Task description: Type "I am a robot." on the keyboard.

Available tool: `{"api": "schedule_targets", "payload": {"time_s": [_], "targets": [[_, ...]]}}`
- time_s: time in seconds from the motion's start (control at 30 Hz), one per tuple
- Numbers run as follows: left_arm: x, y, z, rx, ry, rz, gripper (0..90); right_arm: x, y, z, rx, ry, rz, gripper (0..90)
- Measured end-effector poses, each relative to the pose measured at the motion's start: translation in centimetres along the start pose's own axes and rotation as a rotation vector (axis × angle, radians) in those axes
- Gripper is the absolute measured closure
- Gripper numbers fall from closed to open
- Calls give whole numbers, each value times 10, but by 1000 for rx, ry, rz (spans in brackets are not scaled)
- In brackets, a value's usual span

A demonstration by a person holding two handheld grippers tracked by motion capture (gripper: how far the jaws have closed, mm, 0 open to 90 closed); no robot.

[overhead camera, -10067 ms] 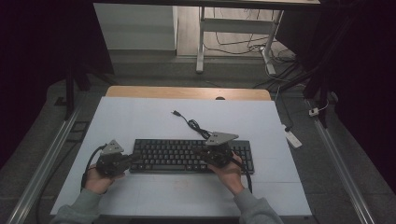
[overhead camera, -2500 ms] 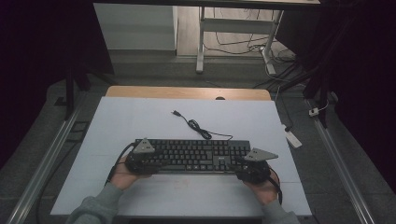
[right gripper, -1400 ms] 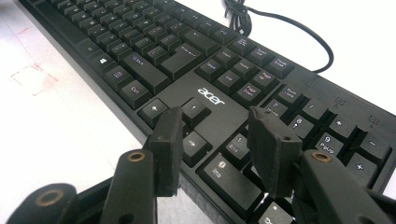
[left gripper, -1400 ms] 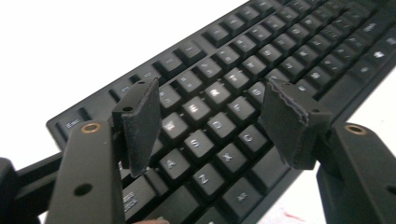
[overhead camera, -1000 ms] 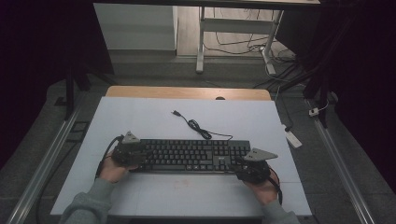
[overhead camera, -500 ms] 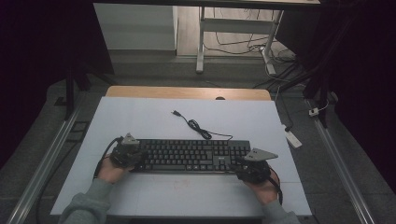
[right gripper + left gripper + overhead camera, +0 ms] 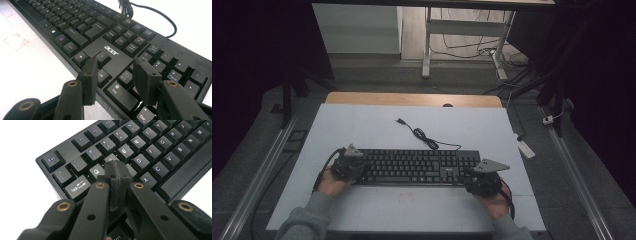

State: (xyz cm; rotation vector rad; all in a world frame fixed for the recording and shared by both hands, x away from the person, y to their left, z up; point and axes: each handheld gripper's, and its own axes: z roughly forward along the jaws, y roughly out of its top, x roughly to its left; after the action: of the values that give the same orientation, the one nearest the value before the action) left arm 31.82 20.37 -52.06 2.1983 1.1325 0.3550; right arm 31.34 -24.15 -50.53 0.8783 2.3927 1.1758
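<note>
- Black keyboard lay flat in the lower middle of the high view, on the white table, with its cable curling up toward the frame's centre.
- At the keyboard's left end, the left tool had its jaws pressed together with nothing between them; in the left gripper view the joined tips sat over the keys near Q and Tab, looking ready to poke a key.
- At the right end, the right tool kept its jaws apart, straddling the front edge by the arrow keys and number pad; whether the pads pressed on anything could not be told.
- Judged from this, the work seemed mid-way: both tools were placed at the ends, yet the keyboard was neither lifted nor clamped.
</note>
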Motion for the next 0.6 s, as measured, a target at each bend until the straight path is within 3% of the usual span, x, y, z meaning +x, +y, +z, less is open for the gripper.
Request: {"api": "schedule_targets", "payload": {"time_s": [0.13,0.2,0.4,0.6], "targets": [[-2,3,-9,-70,-19,-8,877,0,0,0,-1,-1,1,555],[-3,4,-13,-101,-27,-14,829,0,0,0,-2,-2,1,554],[-4,5,-20,-150,-31,-35,551,0,0,0,-2,0,1,553],[0,3,-26,-172,-47,-69,443,0,0,0,-3,4,1,551]]}}
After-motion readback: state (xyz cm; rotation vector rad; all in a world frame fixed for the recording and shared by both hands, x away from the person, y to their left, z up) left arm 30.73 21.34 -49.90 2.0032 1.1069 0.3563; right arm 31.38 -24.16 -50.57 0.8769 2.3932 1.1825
